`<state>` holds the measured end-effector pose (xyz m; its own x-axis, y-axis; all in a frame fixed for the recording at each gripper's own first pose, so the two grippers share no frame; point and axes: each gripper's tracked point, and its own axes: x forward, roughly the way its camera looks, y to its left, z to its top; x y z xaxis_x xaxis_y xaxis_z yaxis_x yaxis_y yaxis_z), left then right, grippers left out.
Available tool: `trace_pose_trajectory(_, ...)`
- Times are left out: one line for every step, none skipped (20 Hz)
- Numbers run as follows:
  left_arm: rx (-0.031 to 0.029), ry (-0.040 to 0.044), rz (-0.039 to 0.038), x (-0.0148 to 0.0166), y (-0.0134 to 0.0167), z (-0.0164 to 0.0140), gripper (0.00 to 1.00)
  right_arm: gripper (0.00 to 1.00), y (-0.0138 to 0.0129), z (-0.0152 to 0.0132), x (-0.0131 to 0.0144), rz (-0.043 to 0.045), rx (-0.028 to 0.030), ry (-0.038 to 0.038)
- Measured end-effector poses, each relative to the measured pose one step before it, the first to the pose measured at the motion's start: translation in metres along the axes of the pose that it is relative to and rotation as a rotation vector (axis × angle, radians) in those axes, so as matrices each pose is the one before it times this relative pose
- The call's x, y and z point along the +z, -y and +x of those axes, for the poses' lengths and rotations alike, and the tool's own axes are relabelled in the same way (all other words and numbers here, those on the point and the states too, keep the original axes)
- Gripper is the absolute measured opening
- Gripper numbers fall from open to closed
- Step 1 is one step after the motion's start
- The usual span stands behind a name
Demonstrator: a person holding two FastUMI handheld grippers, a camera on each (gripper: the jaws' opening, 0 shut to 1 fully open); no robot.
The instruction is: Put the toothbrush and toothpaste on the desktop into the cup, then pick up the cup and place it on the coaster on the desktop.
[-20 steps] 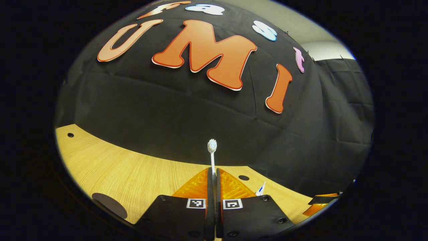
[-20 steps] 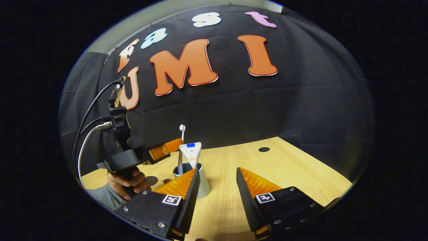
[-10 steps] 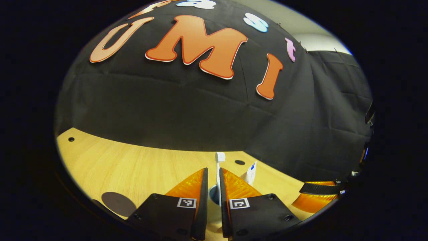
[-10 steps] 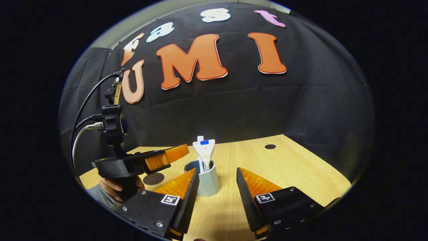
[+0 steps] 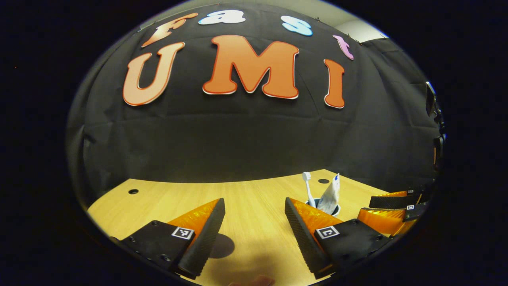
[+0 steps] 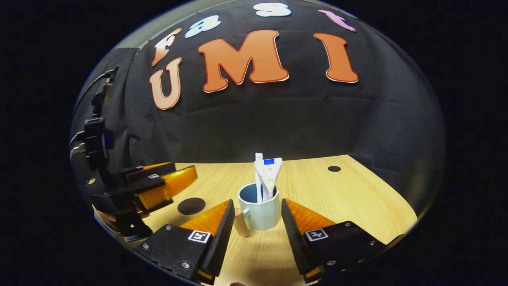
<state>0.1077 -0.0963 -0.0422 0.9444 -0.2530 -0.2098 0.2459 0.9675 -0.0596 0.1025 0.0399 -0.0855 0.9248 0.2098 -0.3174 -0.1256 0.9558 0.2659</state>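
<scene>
A pale blue cup (image 6: 262,216) with a tan handle stands on the wooden desktop (image 6: 357,198). In it, upright, are the white toothpaste tube (image 6: 269,174) and the white toothbrush (image 6: 258,157). My right gripper (image 6: 257,204) is open, with the cup just ahead between its fingertips and not touched. My left gripper (image 5: 254,207) is open and holds nothing. From it, the toothbrush (image 5: 306,182) and the tube (image 5: 330,194) rise from the cup behind its right finger. The dark round coaster (image 6: 191,205) lies flat to the left of the cup. The same coaster (image 5: 222,246) lies low by the left finger.
In the right gripper view the left gripper (image 6: 184,171) hovers at the left above the coaster, a hand (image 6: 105,216) under it. The right gripper (image 5: 365,208) sits at the far right of the left gripper view. Small dark holes (image 6: 334,169) (image 5: 133,191) mark the desktop.
My left gripper opened and let go of the toothbrush, which now stands in the cup, then drew away to the left. My right gripper moved closer to the cup.
</scene>
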Motion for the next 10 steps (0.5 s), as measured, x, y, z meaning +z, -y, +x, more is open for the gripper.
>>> trace_pose_trajectory(0.00792,0.00162,0.00654,0.00132,-0.00740,-0.00720,0.95,0.71,-0.00320,0.00326,-0.00197,-0.00780,-0.00611,-0.02513)
trace_pose_trajectory(0.01128,0.00381,0.00820,0.00249,-0.00628,-0.00730,0.95,0.71,-0.00275,0.00271,-0.00283,-0.00603,-0.00401,-0.02872)
trace_pose_trajectory(0.01434,0.00772,0.01028,0.00186,-0.00795,-0.00583,0.95,0.71,-0.00035,0.00287,-0.00350,0.00276,-0.02343,-0.03980)
trace_pose_trajectory(0.02369,0.01442,0.01532,0.00097,-0.00886,-0.00572,0.95,0.71,0.00004,0.00254,-0.00146,0.01138,-0.01664,-0.03131)
trace_pose_trajectory(0.02861,0.01844,0.01873,0.00205,-0.01014,-0.00528,0.96,0.71,-0.00380,0.00318,-0.00073,0.01342,-0.00689,-0.02506)
trace_pose_trajectory(0.01842,0.00770,0.01708,-0.00028,-0.00778,-0.00505,0.96,0.71,-0.00426,0.00180,-0.00037,0.01082,-0.00631,-0.02718)
trace_pose_trajectory(0.01292,0.00252,0.01287,-0.00334,-0.00574,-0.00461,0.95,0.71,-0.00257,0.00206,-0.00133,0.00591,-0.00610,-0.02671)
trace_pose_trajectory(0.01073,0.00102,0.00834,-0.00196,-0.00648,-0.00596,0.95,0.71,0.00168,0.00322,-0.00152,0.00779,-0.01417,-0.02318)
trace_pose_trajectory(0.00882,0.00093,0.00537,-0.00234,-0.00372,-0.00423,0.96,0.72,0.00304,0.00470,-0.00074,0.01078,-0.02852,-0.03152)
trace_pose_trajectory(0.01541,0.00512,0.00280,0.00017,-0.00739,-0.00327,0.96,0.71,0.00432,0.00330,-0.00233,0.01107,-0.03222,-0.03761)
